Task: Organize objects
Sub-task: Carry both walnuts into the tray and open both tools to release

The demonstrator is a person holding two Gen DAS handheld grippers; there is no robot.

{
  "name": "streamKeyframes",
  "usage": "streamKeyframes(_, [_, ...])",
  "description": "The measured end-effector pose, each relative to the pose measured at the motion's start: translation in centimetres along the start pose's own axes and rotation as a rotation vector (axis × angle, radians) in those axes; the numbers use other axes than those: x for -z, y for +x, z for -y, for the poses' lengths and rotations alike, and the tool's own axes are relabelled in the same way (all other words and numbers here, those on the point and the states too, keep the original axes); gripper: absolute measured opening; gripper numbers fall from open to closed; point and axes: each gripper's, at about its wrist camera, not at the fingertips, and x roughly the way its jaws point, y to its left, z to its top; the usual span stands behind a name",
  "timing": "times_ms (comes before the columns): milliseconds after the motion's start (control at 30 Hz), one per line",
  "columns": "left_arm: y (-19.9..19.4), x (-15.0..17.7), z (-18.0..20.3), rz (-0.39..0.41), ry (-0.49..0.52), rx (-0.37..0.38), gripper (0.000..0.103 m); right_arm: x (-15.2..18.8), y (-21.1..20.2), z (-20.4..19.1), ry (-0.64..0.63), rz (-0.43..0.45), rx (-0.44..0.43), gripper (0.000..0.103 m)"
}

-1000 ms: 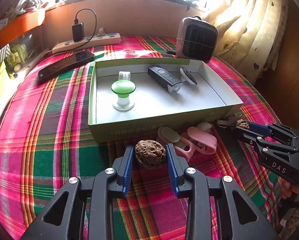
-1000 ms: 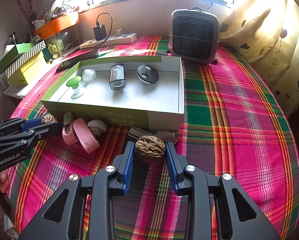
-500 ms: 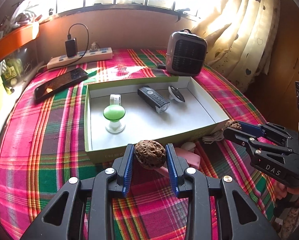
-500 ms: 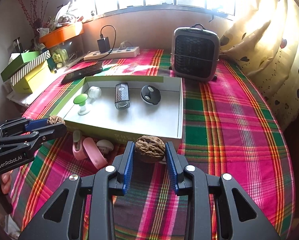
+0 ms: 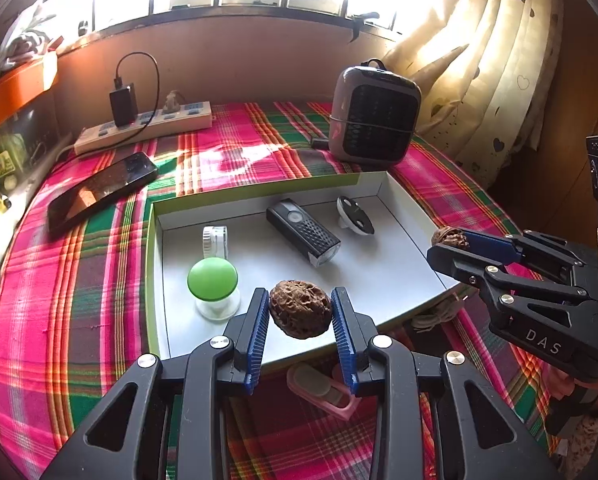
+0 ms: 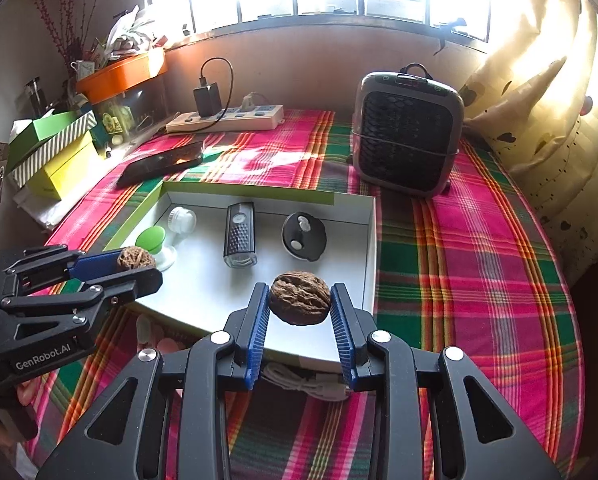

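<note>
My left gripper [image 5: 300, 314] is shut on a dark rough walnut [image 5: 300, 312], held above the front edge of the open white box [image 5: 403, 212]. My right gripper [image 6: 300, 300] is shut on a lighter walnut [image 6: 300, 298], held above the box's [image 6: 373, 240] front right part. Each gripper shows in the other view, the right gripper [image 5: 445, 240] at the box's right side and the left gripper [image 6: 133, 260] at its left side. In the box lie a green-capped bottle [image 5: 213, 284], a white roll [image 5: 215, 240], a black bike light [image 5: 303, 232] and a round black piece [image 5: 353, 216].
A pink object [image 5: 323, 392] and a white cable [image 6: 307, 384] lie on the plaid cloth in front of the box. A heater [image 6: 407, 140], a power strip [image 5: 147, 128] and a phone [image 5: 99, 192] stand behind it. Coloured boxes [image 6: 55, 148] are stacked at the left.
Both grippers have risen with their walnuts and moved forward, from the cloth in front of the box to above its front edge. The box and its contents have not moved.
</note>
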Motion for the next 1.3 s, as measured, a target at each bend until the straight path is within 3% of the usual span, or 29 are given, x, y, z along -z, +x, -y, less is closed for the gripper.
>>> streamKeyframes(500, [3.9, -2.8, -0.6, -0.030, -0.015, -0.011, 0.030, -0.8, 4.5, -0.2, -0.014, -0.080, -0.015, 0.032])
streamKeyframes(1300, [6.8, -3.3, -1.1, -0.061, -0.010, -0.053, 0.030, -1.0, 6.7, -0.8, -0.077, -0.086, 0.040, 0.032])
